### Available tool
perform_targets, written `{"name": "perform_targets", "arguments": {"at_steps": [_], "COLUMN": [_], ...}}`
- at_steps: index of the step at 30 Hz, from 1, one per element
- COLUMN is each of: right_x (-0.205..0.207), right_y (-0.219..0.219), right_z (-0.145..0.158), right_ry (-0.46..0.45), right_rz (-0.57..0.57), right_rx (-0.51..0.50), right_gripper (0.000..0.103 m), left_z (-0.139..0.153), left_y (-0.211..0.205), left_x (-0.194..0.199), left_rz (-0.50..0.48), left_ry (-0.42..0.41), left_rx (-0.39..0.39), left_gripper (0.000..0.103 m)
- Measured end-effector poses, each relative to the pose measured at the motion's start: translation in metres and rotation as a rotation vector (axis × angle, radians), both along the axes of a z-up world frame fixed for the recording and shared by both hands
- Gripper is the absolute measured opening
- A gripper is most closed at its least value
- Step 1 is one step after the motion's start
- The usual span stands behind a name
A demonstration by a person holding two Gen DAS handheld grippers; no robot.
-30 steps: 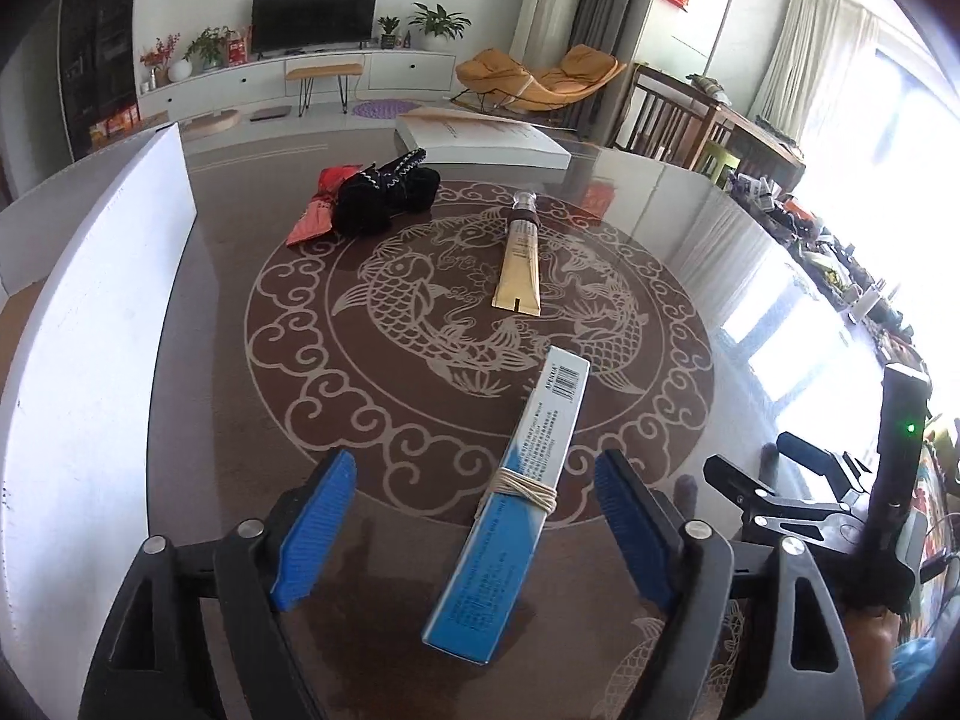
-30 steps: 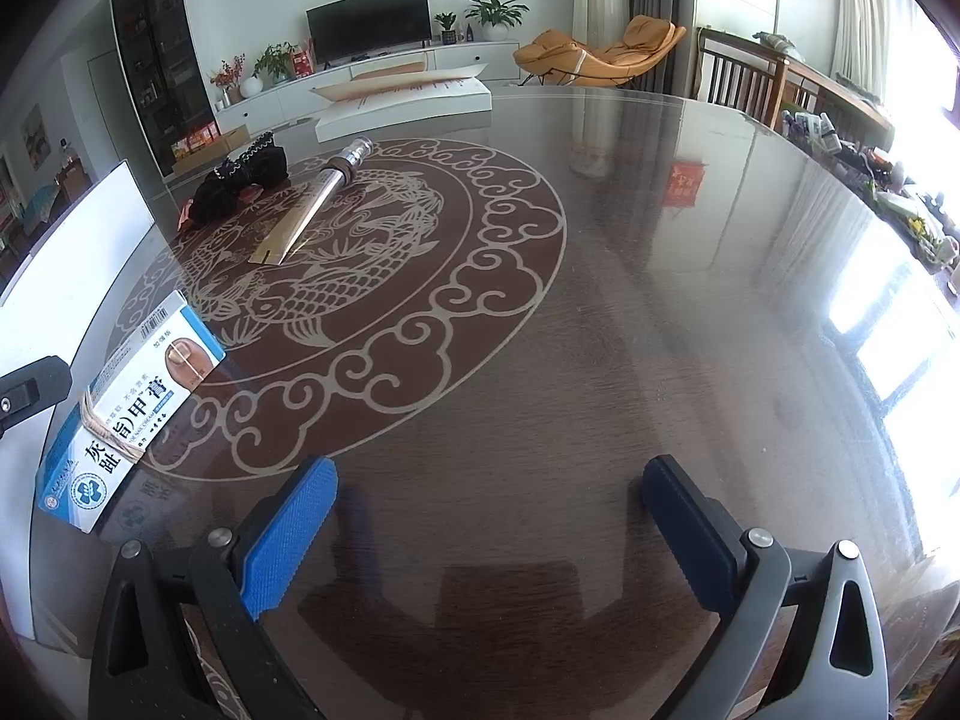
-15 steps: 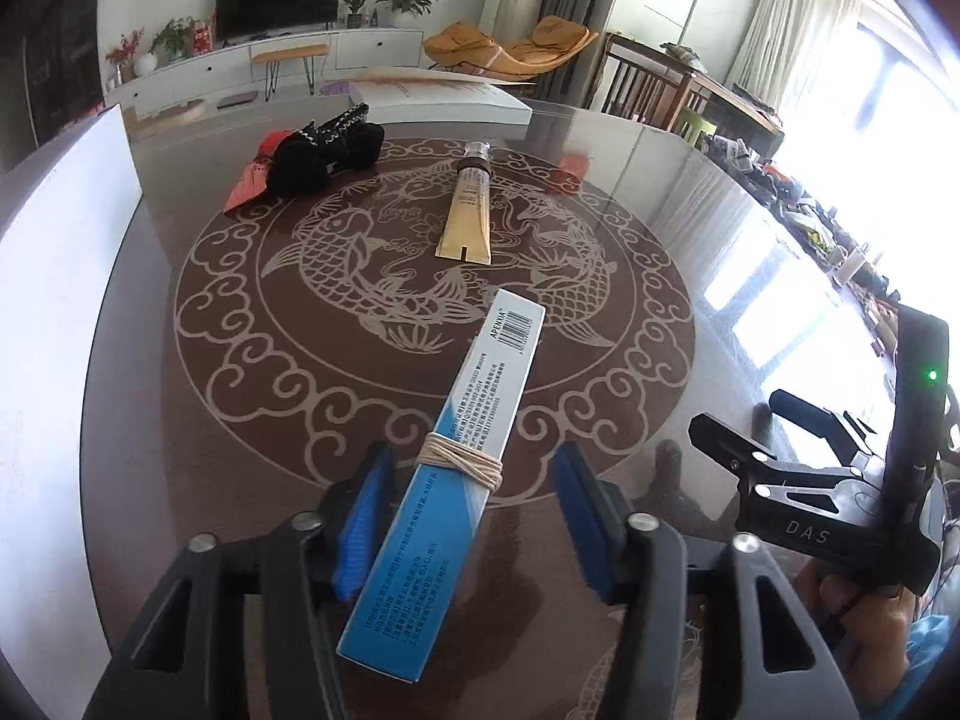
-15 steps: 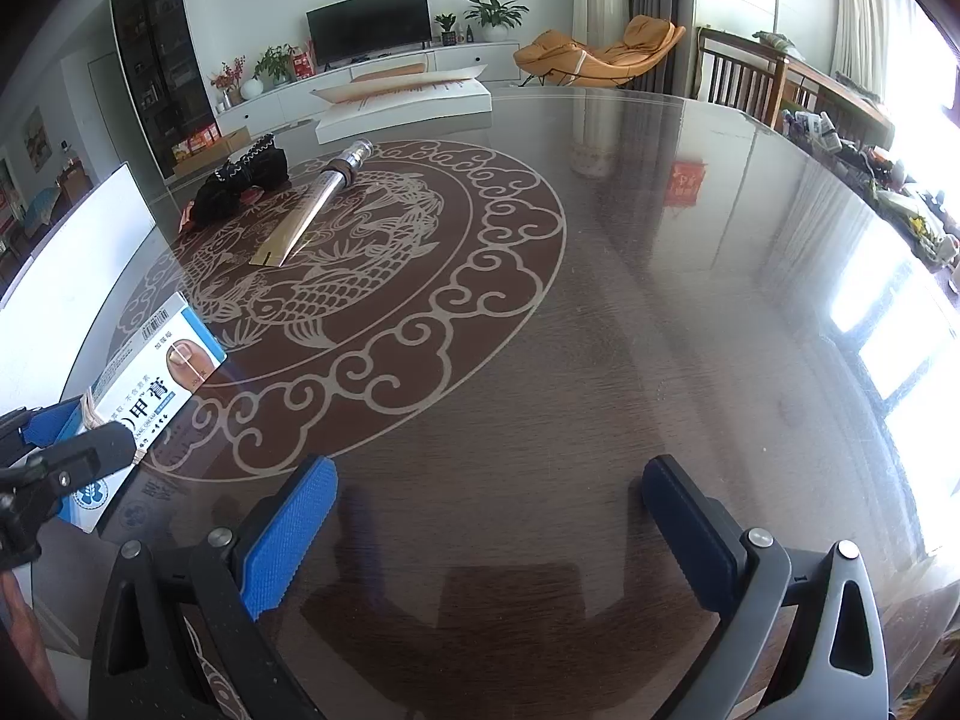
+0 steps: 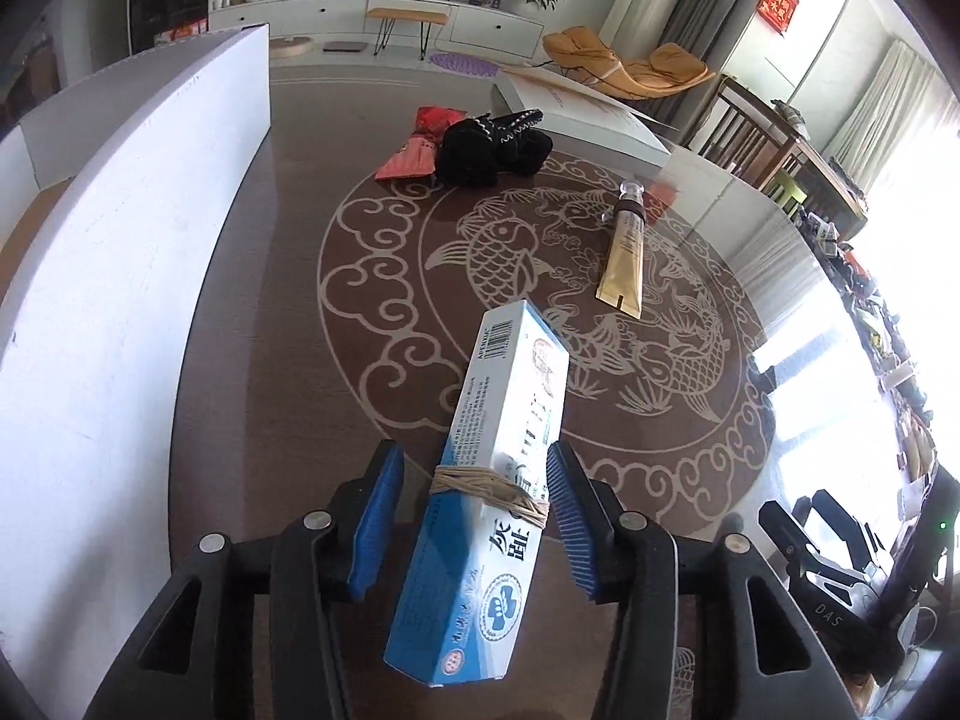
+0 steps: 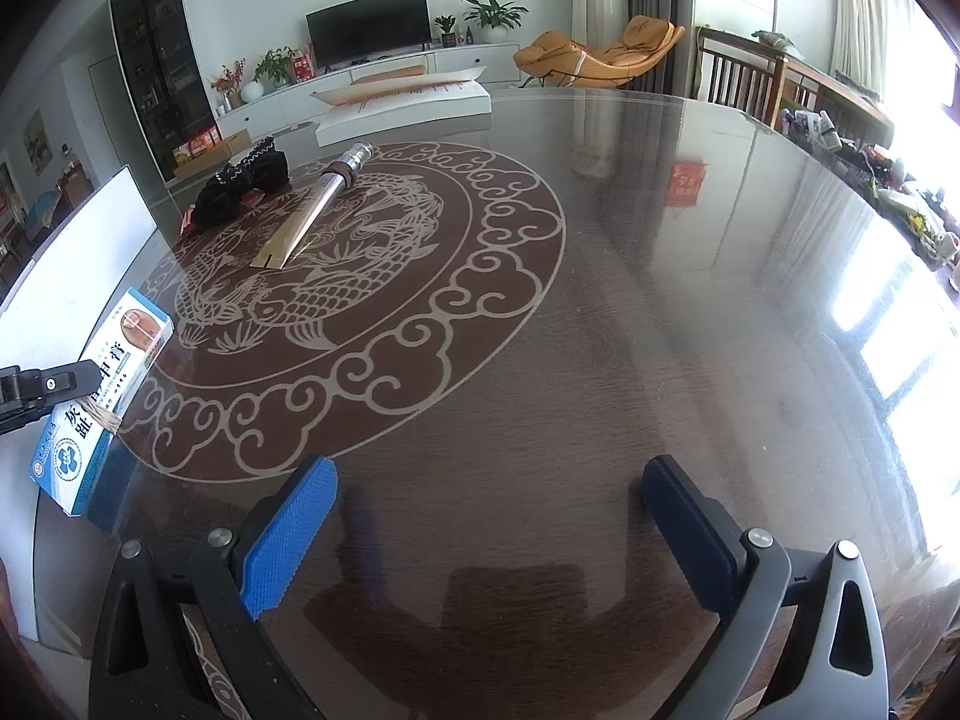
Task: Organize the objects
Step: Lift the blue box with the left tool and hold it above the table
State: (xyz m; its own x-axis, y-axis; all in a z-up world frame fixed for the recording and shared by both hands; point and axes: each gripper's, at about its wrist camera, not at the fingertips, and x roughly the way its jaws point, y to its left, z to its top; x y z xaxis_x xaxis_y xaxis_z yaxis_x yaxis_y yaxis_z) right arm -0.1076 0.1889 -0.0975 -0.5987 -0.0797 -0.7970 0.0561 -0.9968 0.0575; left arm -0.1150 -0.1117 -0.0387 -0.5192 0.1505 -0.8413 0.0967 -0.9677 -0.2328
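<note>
Left wrist view: the left gripper (image 5: 474,462) points down at the dark table (image 5: 288,360), which has a pale fish-and-cloud pattern. A long blue-and-white box (image 5: 498,480), bound with a rubber band (image 5: 492,489), lies between the jaws and points away from the camera. The jaws have just been opening. The right pad sits against the box at the band, while a dark gap separates the left pad from it, so the hold is released. Whether the box lies flat on the table I cannot tell. Farther off lie a gold tube (image 5: 624,258), a black fabric piece (image 5: 492,150) with a red packet (image 5: 414,150) touching it, and a flat white carton (image 5: 588,120). A white board (image 5: 120,276) stands along the left.

Right wrist view: the right gripper (image 6: 489,474) hovers over bare table (image 6: 660,330), its jaws spread wide with nothing between them. The box (image 6: 102,396) is at the far left edge, with a black finger (image 6: 42,387) of the left gripper across it. The tube (image 6: 318,210) and black fabric (image 6: 240,189) lie beyond it.
</note>
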Motion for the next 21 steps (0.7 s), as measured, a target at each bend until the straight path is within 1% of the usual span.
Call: {"name": "perform_targets", "arguments": {"at_steps": [2, 3, 5, 7, 10, 12, 14, 16, 20, 21], "right_x": [0.0, 0.0, 0.0, 0.0, 0.0, 0.0, 0.0, 0.0, 0.0, 0.0], "right_y": [-0.001, 0.0, 0.0, 0.0, 0.0, 0.0, 0.0, 0.0, 0.0, 0.0], "right_z": [0.0, 0.0, 0.0, 0.0, 0.0, 0.0, 0.0, 0.0, 0.0, 0.0], "right_ry": [0.0, 0.0, -0.002, -0.001, -0.002, -0.001, -0.001, -0.001, -0.001, -0.001], "right_rz": [0.0, 0.0, 0.001, 0.001, 0.001, 0.001, 0.001, 0.001, 0.001, 0.001], "right_rx": [-0.001, 0.001, 0.005, 0.004, 0.006, 0.004, 0.003, 0.003, 0.003, 0.003], "right_gripper": [0.102, 0.102, 0.102, 0.102, 0.102, 0.102, 0.102, 0.102, 0.102, 0.102], "left_z": [0.005, 0.008, 0.012, 0.012, 0.005, -0.001, -0.006, -0.013, -0.027, -0.028], "left_y": [-0.004, -0.004, -0.002, 0.006, 0.026, 0.035, 0.04, 0.037, 0.026, 0.026], "left_x": [0.002, 0.004, 0.008, 0.01, 0.01, 0.01, 0.009, 0.007, 0.005, 0.006], "left_rz": [0.012, 0.008, -0.031, -0.09, -0.165, -0.171, -0.152, -0.126, -0.094, -0.09], "left_ry": [0.029, 0.049, 0.079, 0.087, 0.067, 0.059, 0.06, 0.037, -0.002, 0.007], "left_rx": [-0.017, -0.015, 0.009, 0.008, -0.055, -0.135, -0.216, -0.234, -0.216, -0.234], "left_gripper": [0.068, 0.071, 0.08, 0.086, 0.087, 0.087, 0.087, 0.087, 0.087, 0.088]}}
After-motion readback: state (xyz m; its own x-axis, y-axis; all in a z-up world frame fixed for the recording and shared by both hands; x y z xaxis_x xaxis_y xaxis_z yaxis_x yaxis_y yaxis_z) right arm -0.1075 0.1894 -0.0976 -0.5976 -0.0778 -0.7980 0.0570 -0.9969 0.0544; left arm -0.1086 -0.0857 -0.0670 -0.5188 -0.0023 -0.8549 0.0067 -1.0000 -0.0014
